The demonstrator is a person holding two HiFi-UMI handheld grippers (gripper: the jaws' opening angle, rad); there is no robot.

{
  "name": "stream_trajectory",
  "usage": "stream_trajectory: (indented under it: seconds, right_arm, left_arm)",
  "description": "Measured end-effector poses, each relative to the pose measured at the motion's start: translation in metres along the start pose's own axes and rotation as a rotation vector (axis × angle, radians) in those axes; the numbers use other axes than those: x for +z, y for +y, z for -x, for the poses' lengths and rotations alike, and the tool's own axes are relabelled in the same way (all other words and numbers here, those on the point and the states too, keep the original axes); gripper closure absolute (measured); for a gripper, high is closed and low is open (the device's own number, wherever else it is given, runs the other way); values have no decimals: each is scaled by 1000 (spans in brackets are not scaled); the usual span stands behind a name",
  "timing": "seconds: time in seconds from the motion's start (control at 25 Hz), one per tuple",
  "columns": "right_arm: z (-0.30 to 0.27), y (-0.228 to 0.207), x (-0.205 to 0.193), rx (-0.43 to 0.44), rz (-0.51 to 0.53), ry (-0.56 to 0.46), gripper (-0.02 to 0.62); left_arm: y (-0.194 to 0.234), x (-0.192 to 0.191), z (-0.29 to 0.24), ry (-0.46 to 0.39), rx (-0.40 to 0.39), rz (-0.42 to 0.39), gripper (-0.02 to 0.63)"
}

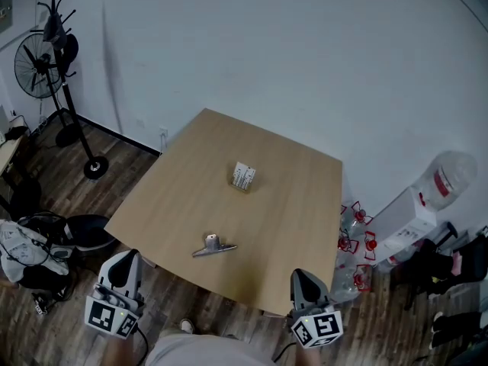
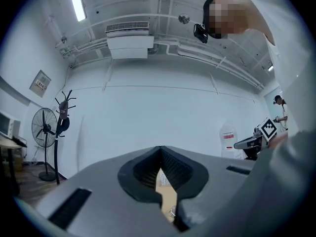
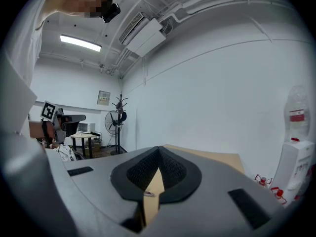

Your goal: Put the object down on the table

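A small white box point(image 1: 243, 177) stands near the middle of the light wooden table point(image 1: 297, 204). A metal clip-like object point(image 1: 213, 247) lies closer to the front edge. Both grippers hover below that near edge, off the table. My left gripper point(image 1: 126, 259) is at the table's front left corner, my right gripper point(image 1: 300, 277) at its front right. In the left gripper view the jaws point(image 2: 159, 154) are shut with nothing held; the box point(image 2: 163, 180) shows through the slit. The right gripper point(image 3: 158, 154) is likewise shut and empty, with the metal object point(image 3: 148, 194) visible beyond.
A standing fan point(image 1: 38, 65) and coat stand point(image 1: 65, 67) are at the far left. Bags and a chair point(image 1: 46, 239) sit on the floor to the left. A water dispenser point(image 1: 427, 204) and red-capped bottles point(image 1: 354, 239) stand to the table's right.
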State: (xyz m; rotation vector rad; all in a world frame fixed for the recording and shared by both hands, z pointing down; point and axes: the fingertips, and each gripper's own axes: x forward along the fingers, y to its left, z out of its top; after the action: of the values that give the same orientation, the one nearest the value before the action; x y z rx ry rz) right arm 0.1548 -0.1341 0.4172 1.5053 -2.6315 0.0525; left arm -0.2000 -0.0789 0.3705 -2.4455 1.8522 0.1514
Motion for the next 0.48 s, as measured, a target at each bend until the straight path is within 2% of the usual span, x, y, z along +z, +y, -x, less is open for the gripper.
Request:
stream_trajectory:
  seconds: [0.48]
  right_arm:
    - [-11, 31, -3, 51, 2, 13, 597]
  left_arm:
    - [0, 0, 5, 0, -30, 13, 600]
